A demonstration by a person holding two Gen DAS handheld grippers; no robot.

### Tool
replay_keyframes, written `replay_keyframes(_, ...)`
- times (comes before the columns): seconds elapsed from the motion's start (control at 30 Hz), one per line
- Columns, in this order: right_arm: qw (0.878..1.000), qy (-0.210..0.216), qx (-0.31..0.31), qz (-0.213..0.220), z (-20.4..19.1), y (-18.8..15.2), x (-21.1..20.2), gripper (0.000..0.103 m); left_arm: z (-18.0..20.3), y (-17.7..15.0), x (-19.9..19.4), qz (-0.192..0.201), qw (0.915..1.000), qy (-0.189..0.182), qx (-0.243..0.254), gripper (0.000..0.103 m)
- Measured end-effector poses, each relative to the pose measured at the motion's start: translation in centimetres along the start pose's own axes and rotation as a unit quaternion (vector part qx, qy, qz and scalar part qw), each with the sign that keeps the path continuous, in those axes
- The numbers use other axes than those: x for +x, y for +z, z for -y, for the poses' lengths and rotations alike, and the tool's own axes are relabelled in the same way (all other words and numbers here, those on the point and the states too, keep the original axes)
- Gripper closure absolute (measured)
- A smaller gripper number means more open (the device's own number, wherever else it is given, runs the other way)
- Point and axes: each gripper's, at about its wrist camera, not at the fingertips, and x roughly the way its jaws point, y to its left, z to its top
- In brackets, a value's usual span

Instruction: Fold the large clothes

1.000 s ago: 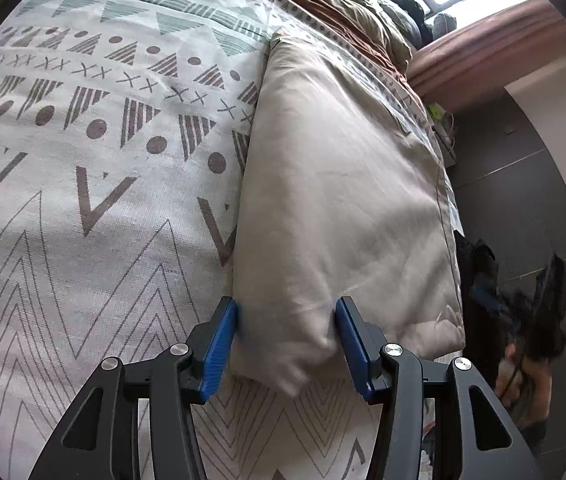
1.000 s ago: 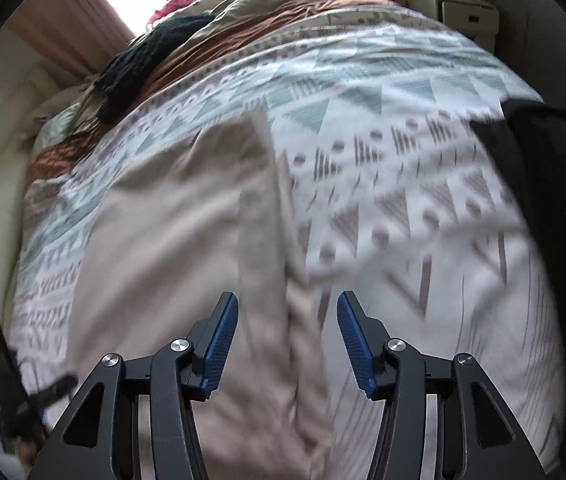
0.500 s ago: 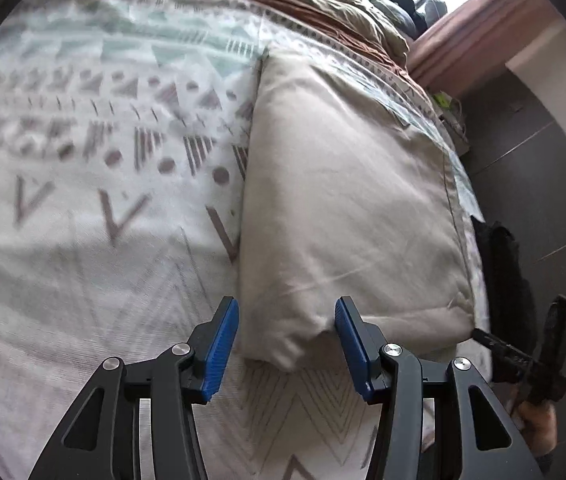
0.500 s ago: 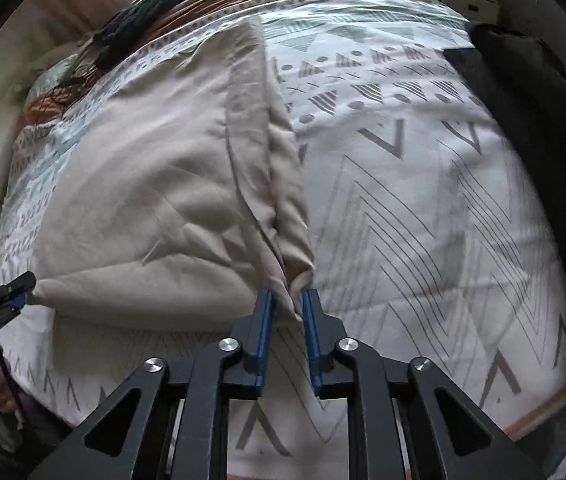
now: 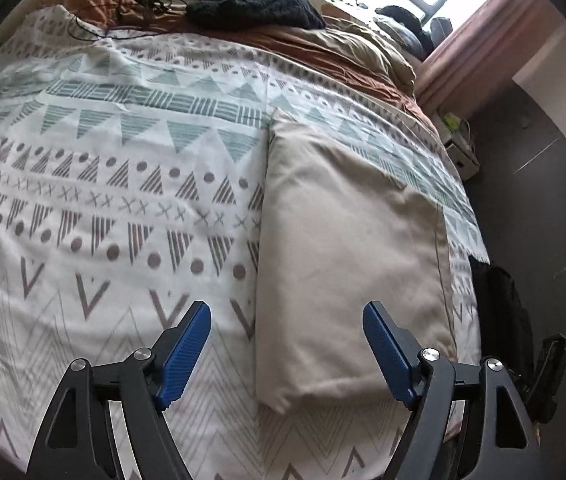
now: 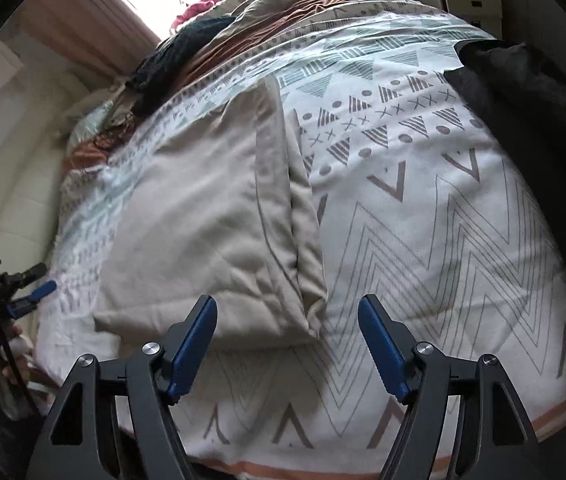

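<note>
A beige garment (image 5: pixel 347 264) lies folded into a long rectangle on the patterned bed cover (image 5: pixel 123 200). My left gripper (image 5: pixel 285 316) hovers above its near end, jaws opening wide, pads clear of the cloth. In the right wrist view the same garment (image 6: pixel 211 216) shows its layered folded edge on the right side. My right gripper (image 6: pixel 287 308) hangs just off the garment's near corner, jaws opening, nothing pressed between them. The left gripper (image 6: pixel 31 292) shows at the far left of that view, held in a hand.
Black knitwear (image 5: pixel 251 0), brown bedding (image 5: pixel 323 44) and a cable lie at the head of the bed. A dark garment (image 6: pixel 523 92) sits on the bed's right side. Grey floor (image 5: pixel 543 200) runs along the bed; a white cabinet (image 6: pixel 467 0) stands beyond.
The left gripper rose off the garment's near end and its jaws widened. The right gripper pinched the garment's corner half a second ago, then let go and backed off.
</note>
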Motion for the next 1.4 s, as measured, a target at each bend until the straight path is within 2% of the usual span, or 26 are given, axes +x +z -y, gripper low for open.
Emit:
replay_keyframes(0.23,0.999,0.034,0.025,-0.005,0.9,3.4,1.5,0.03,-0.4,3.3,2.5,-0.009,0.9998,-0.017,-0.003,0.024)
replay_keyframes(0.43,0.998,0.049,0.041,-0.02,2.0,6.8,4.7,0.03,-0.8,5.6,5.7,-0.021,0.9994,-0.026,-0.002,0.025)
replay_keyframes(0.6,0.995,0.078,0.05,-0.037,2.5,9.5,8.1,0.03,-1.6,7.5,9.5,-0.042,0.9986,-0.03,-0.014,0.041)
replay_keyframes(0.67,0.994,0.085,0.054,-0.049,2.5,10.4,10.0,0.03,-1.8,8.3,11.3,-0.05,0.9982,-0.03,-0.014,0.044)
replay_keyframes(0.83,0.99,0.096,0.053,-0.092,2.6,12.5,14.3,0.03,-2.1,9.7,14.6,-0.064,0.9973,-0.034,-0.01,0.047)
replay_keyframes(1.0,0.985,0.128,0.067,-0.097,2.7,14.6,16.8,0.032,-2.2,11.0,17.6,-0.068,0.997,-0.035,-0.009,0.052)
replay_keyframes(1.23,0.978,0.161,0.069,-0.113,2.0,17.2,19.8,0.038,-2.0,12.2,19.6,-0.062,0.997,-0.046,-0.003,0.052)
replay_keyframes(1.4,0.973,0.179,0.08,-0.122,1.7,18.8,21.5,0.038,-1.3,12.9,21.0,-0.064,0.9974,-0.034,0.005,0.052)
